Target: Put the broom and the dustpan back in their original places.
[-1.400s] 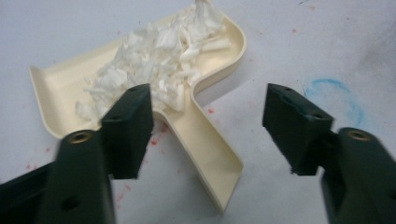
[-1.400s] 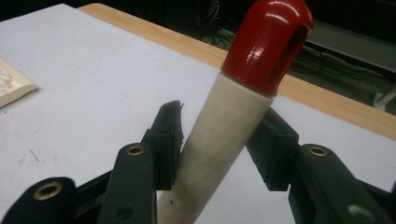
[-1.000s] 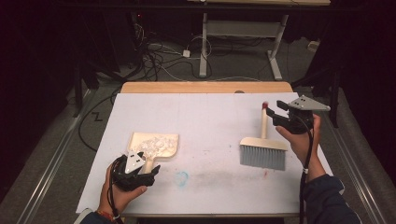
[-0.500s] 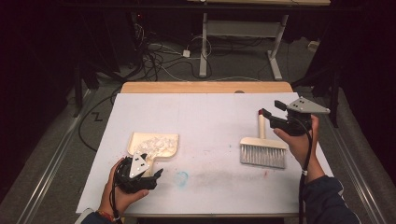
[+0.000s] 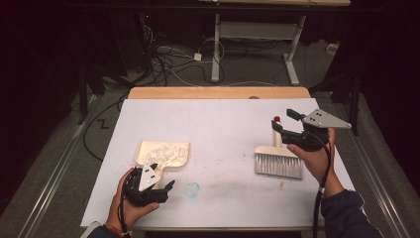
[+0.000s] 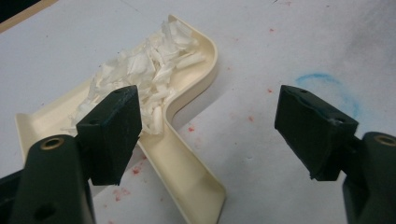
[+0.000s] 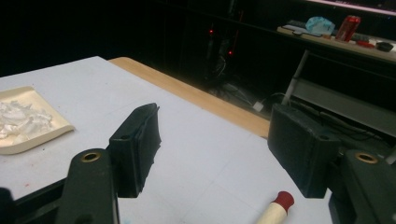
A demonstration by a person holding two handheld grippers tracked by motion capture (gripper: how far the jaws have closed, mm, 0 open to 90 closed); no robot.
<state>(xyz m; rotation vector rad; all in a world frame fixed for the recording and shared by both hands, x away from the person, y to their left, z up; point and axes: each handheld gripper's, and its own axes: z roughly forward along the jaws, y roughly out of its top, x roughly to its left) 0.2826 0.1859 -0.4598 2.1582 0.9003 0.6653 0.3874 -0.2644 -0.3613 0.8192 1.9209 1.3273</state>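
1. We see a white-topped table [image 5: 223,124] mid-frame, wooden edge [image 5: 218,92] at top.
2. A cream dustpan [image 5: 163,153] of white scraps [image 5: 163,152] lies lower left.
3. A brush [image 5: 277,161] lies right; a blue mark [image 5: 192,188] shows lower centre.

The left gripper [image 5: 166,188] sits low at the near edge of the table [image 5: 218,124], held in the person's left hand [image 5: 130,201], its jaws spread wide with nothing between them. The right gripper [image 5: 283,124], in the right hand [image 5: 317,156] toward the table's right side, has just been opening its jaws, which stand apart and empty.
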